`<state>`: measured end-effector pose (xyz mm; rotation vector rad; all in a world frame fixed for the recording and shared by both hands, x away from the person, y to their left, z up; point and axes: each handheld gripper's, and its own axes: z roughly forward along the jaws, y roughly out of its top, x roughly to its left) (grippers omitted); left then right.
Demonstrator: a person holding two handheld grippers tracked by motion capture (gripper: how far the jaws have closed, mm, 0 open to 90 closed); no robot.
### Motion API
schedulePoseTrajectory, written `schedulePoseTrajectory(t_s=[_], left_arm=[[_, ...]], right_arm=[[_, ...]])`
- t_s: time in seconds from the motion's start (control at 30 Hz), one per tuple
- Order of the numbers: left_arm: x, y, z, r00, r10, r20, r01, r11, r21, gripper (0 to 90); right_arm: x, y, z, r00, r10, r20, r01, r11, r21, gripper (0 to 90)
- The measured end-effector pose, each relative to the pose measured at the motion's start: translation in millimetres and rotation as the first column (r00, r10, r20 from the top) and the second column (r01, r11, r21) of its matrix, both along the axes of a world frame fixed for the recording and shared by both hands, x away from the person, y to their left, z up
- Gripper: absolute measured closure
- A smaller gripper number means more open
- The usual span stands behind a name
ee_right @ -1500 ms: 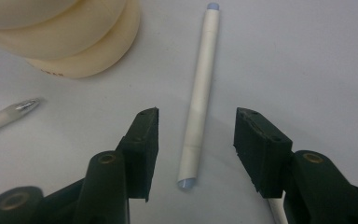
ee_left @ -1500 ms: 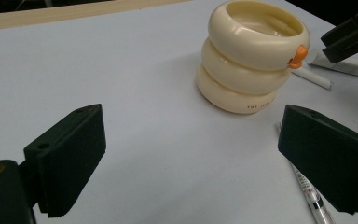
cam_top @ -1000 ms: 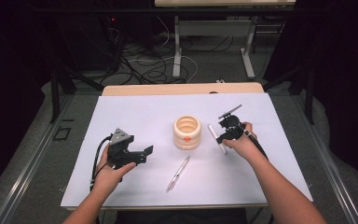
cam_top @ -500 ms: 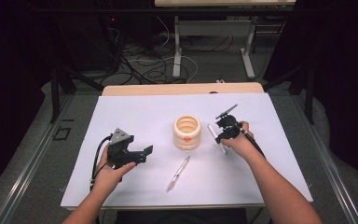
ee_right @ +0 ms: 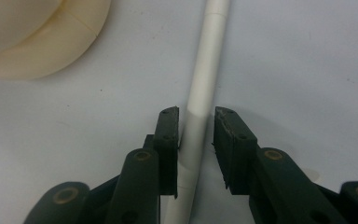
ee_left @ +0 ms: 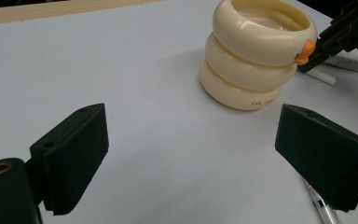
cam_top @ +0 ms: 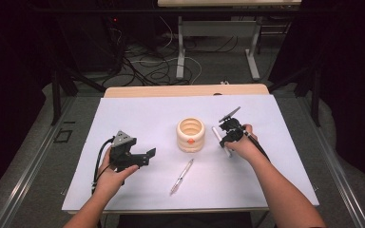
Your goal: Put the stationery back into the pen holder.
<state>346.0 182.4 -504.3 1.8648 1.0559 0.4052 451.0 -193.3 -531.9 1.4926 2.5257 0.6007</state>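
1. Right gripper [ee_right: 196, 135]: jaws slightly apart, straddling a white pen [ee_right: 200, 93]; left jaw touches it, right jaw stands just clear.
2. Left gripper [ee_left: 191, 154]: jaws wide apart, nothing between; cream holder [ee_left: 256, 56] lies beyond them.

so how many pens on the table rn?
2. A white pen lies right of the cream ringed holder, between the jaws of the right hand-held gripper. A clear pen lies in front of the holder, untouched. The holder's inside isn't fully visible.

Tiny dark letters sit low on the cream ringed cup [ee_left: 254, 56] — too small to read.
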Motion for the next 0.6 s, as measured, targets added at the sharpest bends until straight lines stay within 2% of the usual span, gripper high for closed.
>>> schedulePoseTrajectory(t_s=[0.03, 0.1, 0.27, 0.4, 0.5, 0.6], left_arm=[[0.0, 0.0, 0.0, 1.0000, -0.001, 0.000, 0.001, 1.0000, 0.001, 9.5], [0.1, 0.0, -0.1, 1.0000, 0.000, -0.001, 0.000, 1.0000, 0.000, 9.5], [0.2, 0.2, -0.2, 1.0000, 0.001, -0.001, -0.001, 1.0000, 0.002, 9.6], [0.2, 0.4, -0.3, 1.0000, 0.002, -0.001, -0.002, 1.0000, 0.002, 9.7], [0.3, 0.4, -0.4, 1.0000, 0.003, -0.001, -0.003, 1.0000, 0.002, 9.7], [0.4, 0.4, -0.4, 1.0000, 0.003, -0.002, -0.003, 1.0000, 0.004, 9.7]], right_arm=[[0.0, 0.4, 1.9, 0.9997, -0.001, -0.025, 0.000, 1.000, -0.027, 72.6], [-0.2, 1.1, 3.1, 0.9989, 0.001, -0.047, -0.003, 0.999, -0.039, 73.6], [-0.6, 2.0, 0.5, 0.9996, -0.007, -0.028, 0.006, 1.000, -0.025, 74.3], [-0.2, 1.5, 2.3, 0.9987, -0.018, -0.047, 0.016, 0.999, -0.037, 75.7], [-0.2, 1.6, 1.2, 0.9987, -0.032, -0.040, 0.031, 0.999, -0.024, 76.5], [0.0, 2.1, 2.3, 0.9970, -0.053, -0.057, 0.051, 0.998, -0.040, 77.7]])
